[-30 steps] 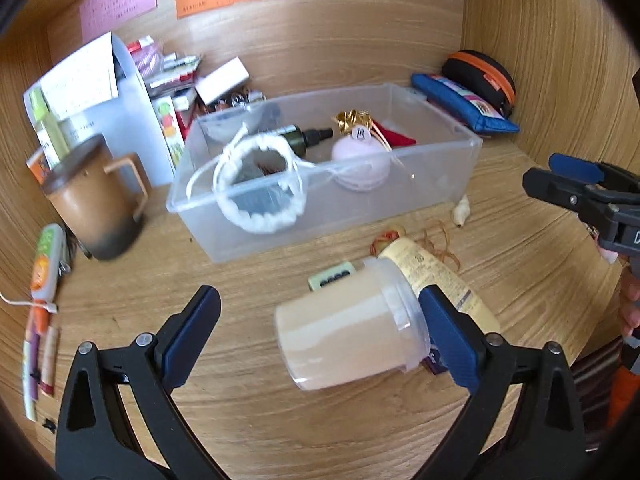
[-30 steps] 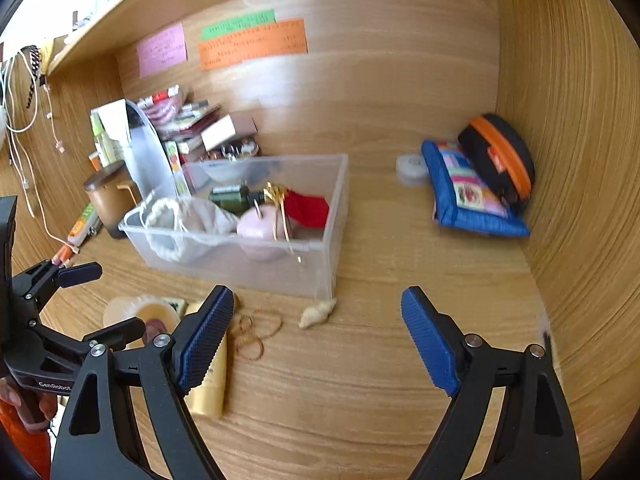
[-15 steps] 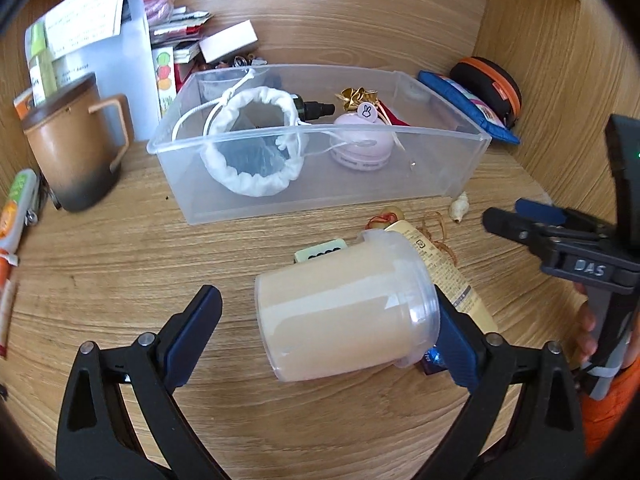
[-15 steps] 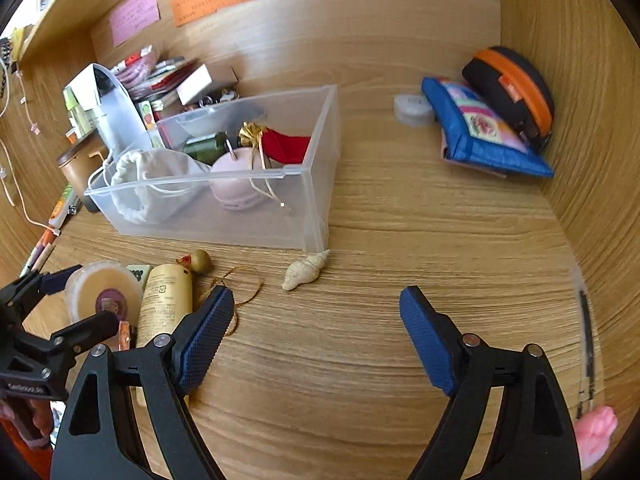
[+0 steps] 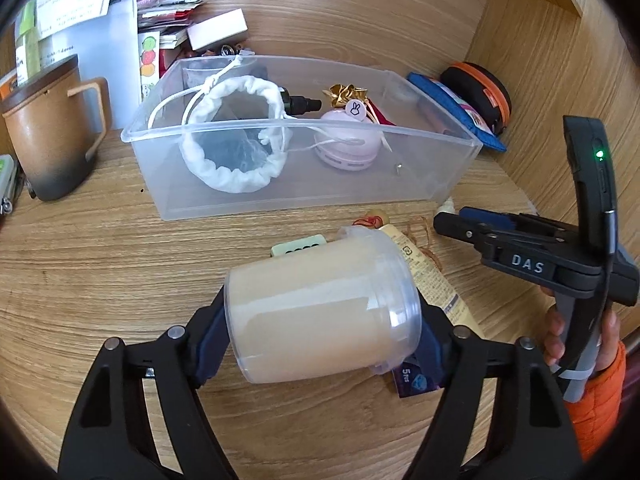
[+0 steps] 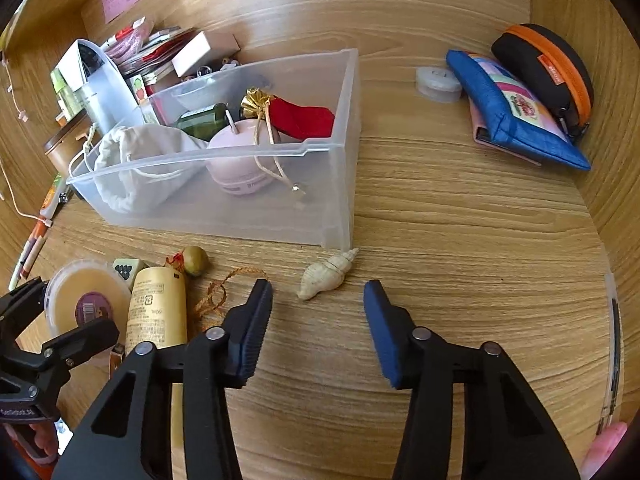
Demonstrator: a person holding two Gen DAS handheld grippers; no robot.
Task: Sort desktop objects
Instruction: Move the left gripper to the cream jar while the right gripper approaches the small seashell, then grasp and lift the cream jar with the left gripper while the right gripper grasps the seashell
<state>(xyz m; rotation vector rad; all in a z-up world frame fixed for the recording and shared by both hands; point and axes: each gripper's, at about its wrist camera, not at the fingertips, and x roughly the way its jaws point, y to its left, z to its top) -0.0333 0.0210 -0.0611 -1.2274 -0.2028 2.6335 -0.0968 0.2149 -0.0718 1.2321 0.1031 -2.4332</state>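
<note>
The jar [image 5: 320, 312], a clear plastic tub with pale beige contents, lies on its side between the jaws of the left gripper [image 5: 322, 334], which are clamped on its base and its lid end. It sits low over the tabletop [image 5: 100, 264], just in front of a cream tube [image 5: 434, 280] and a small pale tile with dark dots [image 5: 298, 245]; whether it touches the wood cannot be told from the left wrist view. A purple card [image 5: 412, 380] shows under the jar's lid end.

The right gripper [image 6: 318, 326] has its jaws apart with nothing between them, hovering over bare wood just short of a seashell [image 6: 326, 276] that lies beside the front corner of the clear bin [image 6: 320, 148]. To the left of that gripper lie a loop of brown string [image 6: 218, 296], the tube, and a small round olive-coloured bead with a red tassel [image 6: 194, 261].

Inside the bin are a white drawstring pouch [image 5: 236, 144] (its mouth open toward the left camera), a pink round gadget with a rabbit sticker [image 5: 346, 140], a dark green bottle [image 6: 202, 120] and a red bag tied with gold ribbon [image 6: 304, 118].

Further out, a brown mug [image 5: 48, 128] stands left of the bin, and against the right wall lean a blue pouch [image 6: 516, 110] and a black case with an orange zip [image 6: 548, 64], with a small round white container [image 6: 438, 82] just beside the blue pouch.
</note>
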